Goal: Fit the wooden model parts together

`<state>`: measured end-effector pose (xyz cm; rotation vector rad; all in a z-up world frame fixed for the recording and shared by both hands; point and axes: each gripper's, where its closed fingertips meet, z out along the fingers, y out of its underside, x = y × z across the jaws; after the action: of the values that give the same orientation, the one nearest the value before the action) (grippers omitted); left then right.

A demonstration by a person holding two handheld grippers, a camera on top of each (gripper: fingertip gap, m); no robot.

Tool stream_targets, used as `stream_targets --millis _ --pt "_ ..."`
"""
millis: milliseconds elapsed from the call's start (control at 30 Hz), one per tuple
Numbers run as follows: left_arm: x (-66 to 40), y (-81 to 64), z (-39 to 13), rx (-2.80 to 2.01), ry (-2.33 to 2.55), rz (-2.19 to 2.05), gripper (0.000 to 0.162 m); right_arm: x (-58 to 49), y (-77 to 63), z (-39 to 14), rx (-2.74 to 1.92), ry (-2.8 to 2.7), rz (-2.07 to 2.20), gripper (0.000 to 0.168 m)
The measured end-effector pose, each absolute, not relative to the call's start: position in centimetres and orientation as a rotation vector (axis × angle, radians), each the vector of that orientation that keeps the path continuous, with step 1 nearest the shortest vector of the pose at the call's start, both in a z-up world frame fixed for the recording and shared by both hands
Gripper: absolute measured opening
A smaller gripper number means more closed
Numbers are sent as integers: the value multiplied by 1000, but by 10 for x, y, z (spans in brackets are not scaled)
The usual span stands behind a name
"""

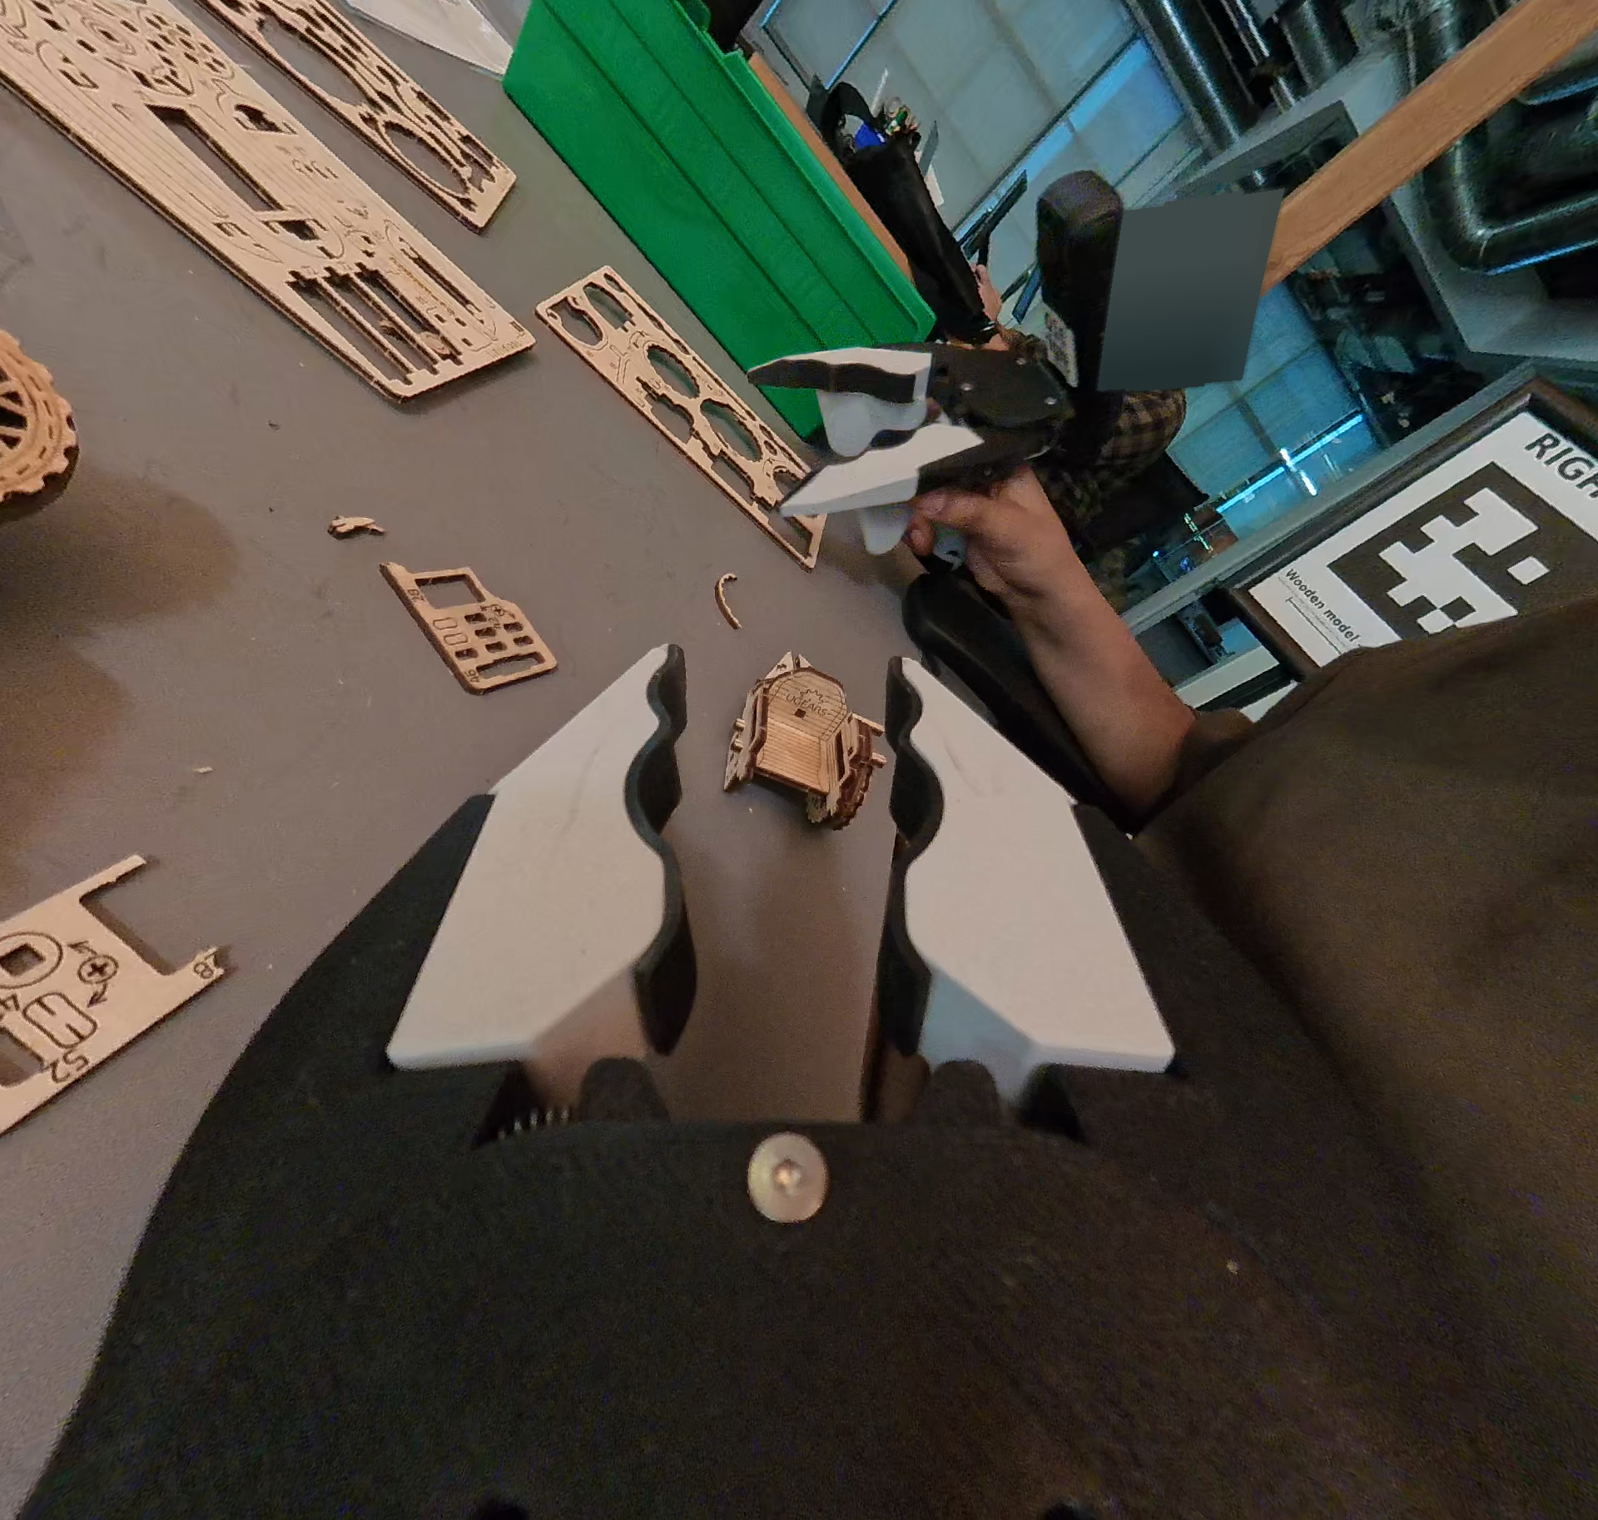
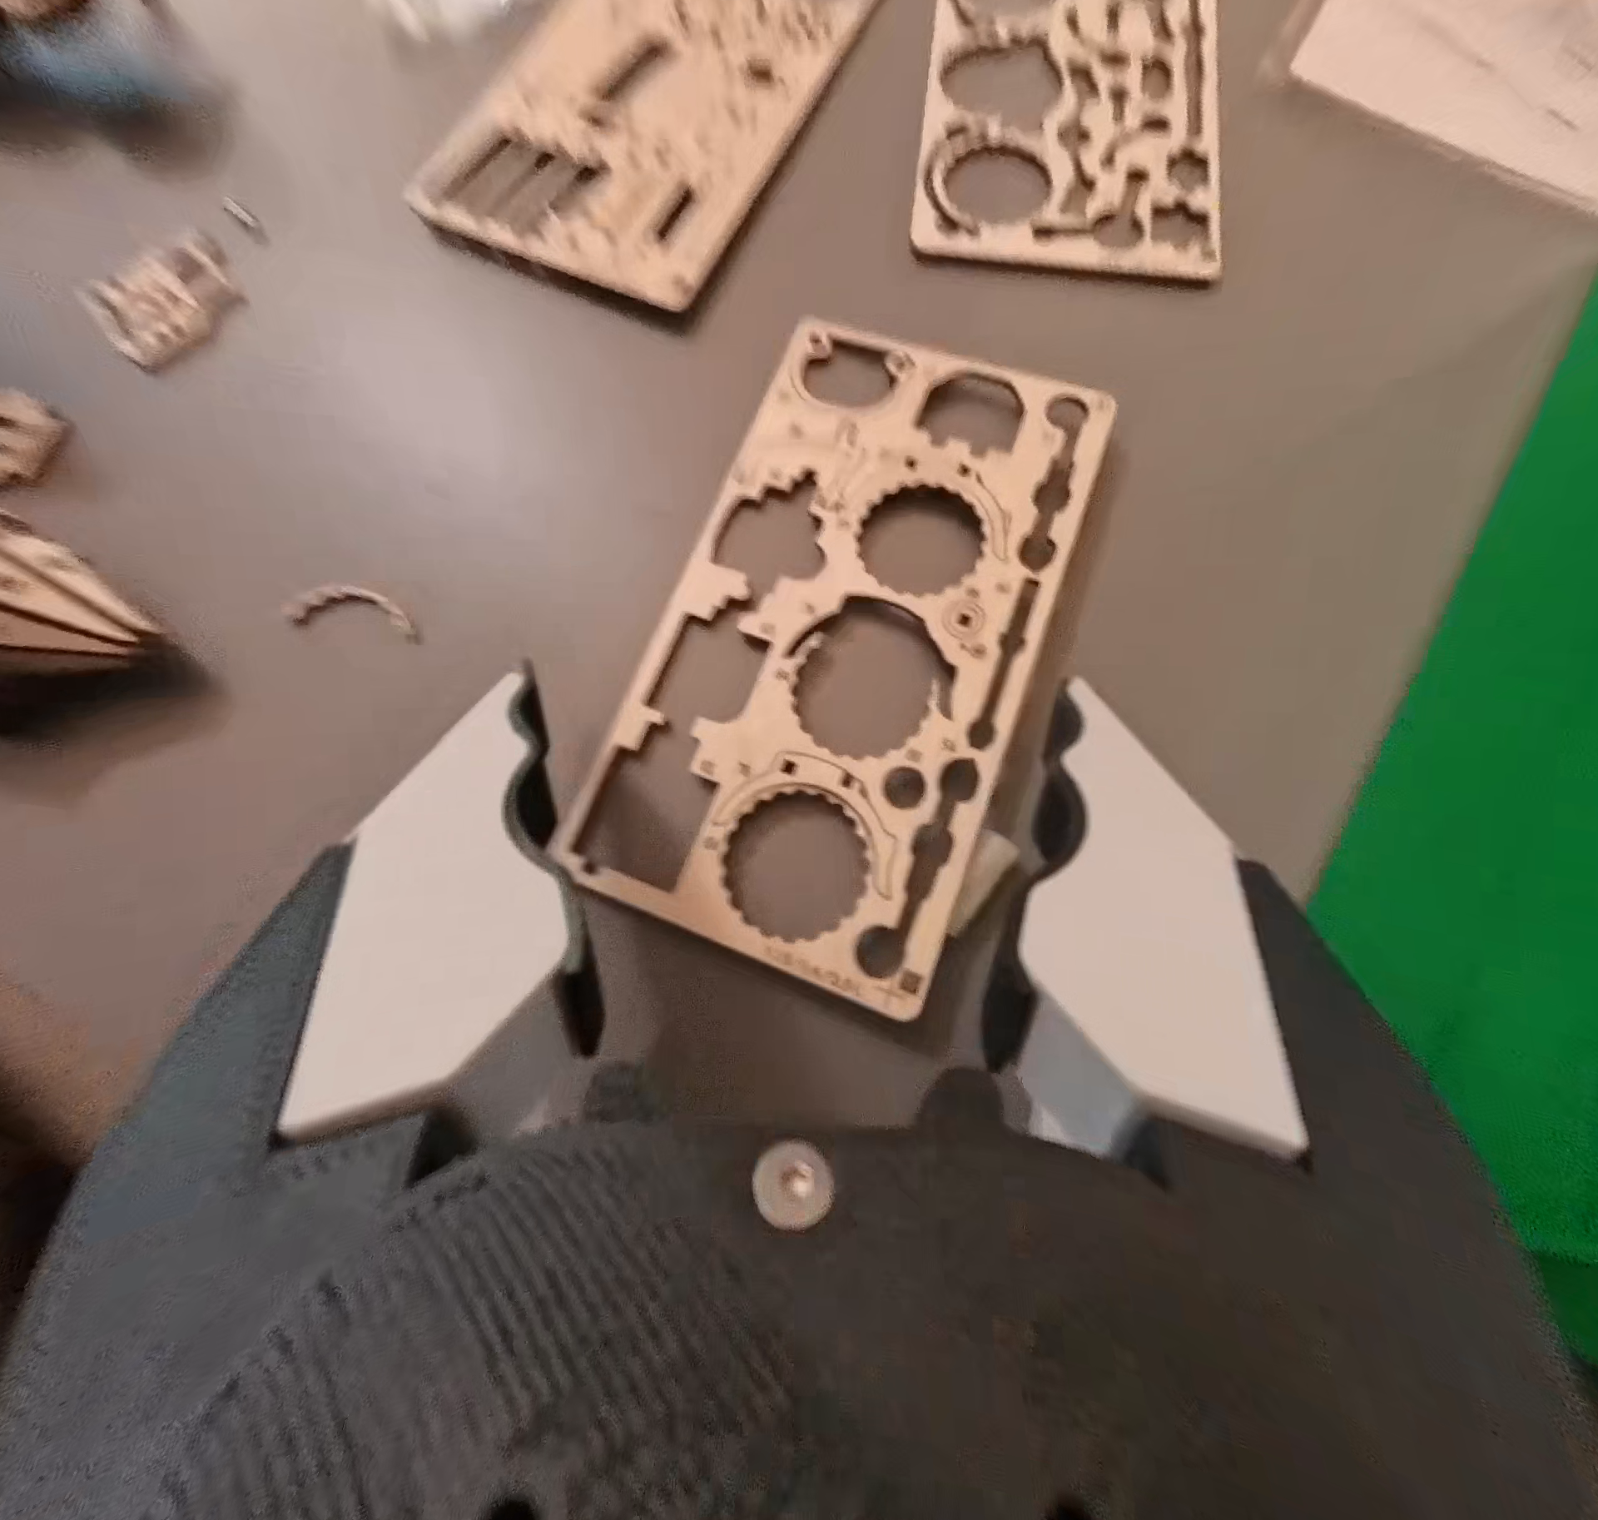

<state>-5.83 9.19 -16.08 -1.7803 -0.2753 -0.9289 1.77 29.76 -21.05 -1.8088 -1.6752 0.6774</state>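
In the left wrist view my left gripper (image 1: 785,676) is open and empty, low over the grey table (image 1: 346,743). A small assembled wooden model piece (image 1: 804,743) lies on the table just beyond and between its fingertips. My right gripper (image 1: 783,441), held by a hand, is open above a small punched wooden sheet (image 1: 692,406). In the blurred right wrist view the right gripper (image 2: 795,691) is open wide, and that punched sheet (image 2: 865,657) lies flat between and beyond its fingers. Its near left corner is close to the left finger (image 2: 536,787).
Loose wooden parts lie nearby: a small slotted plate (image 1: 471,627), a curved sliver (image 1: 726,601), a scrap (image 1: 354,527). Large punched sheets (image 1: 259,181) lie farther back, a gear assembly (image 1: 26,423) at the left edge. A green bin (image 1: 692,138) stands behind. A dark cloth (image 1: 1383,873) is on the right.
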Motion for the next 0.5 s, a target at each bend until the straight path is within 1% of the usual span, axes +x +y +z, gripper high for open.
stream_targets --millis 67,100,167,200,400,500 --pt "-58 92 -161 -1781 -275 -929 44 21 306 -222 -1801 -1704 551 114" --pt "-57 92 -161 -1783 -274 -929 44 20 305 -224 -1805 -1710 557 116" --pt "-56 91 -161 -1785 -269 -929 44 20 301 -225 -1815 -1734 594 108" --pt "-55 91 -161 -1787 -267 -929 43 19 298 -225 -1816 -1749 619 101" --pt "-56 91 -160 -1783 -264 -921 43 20 297 -222 -1824 -1740 649 99" --pt "-56 90 -159 -1775 -256 -911 42 17 292 -204 -1781 -1694 738 99"
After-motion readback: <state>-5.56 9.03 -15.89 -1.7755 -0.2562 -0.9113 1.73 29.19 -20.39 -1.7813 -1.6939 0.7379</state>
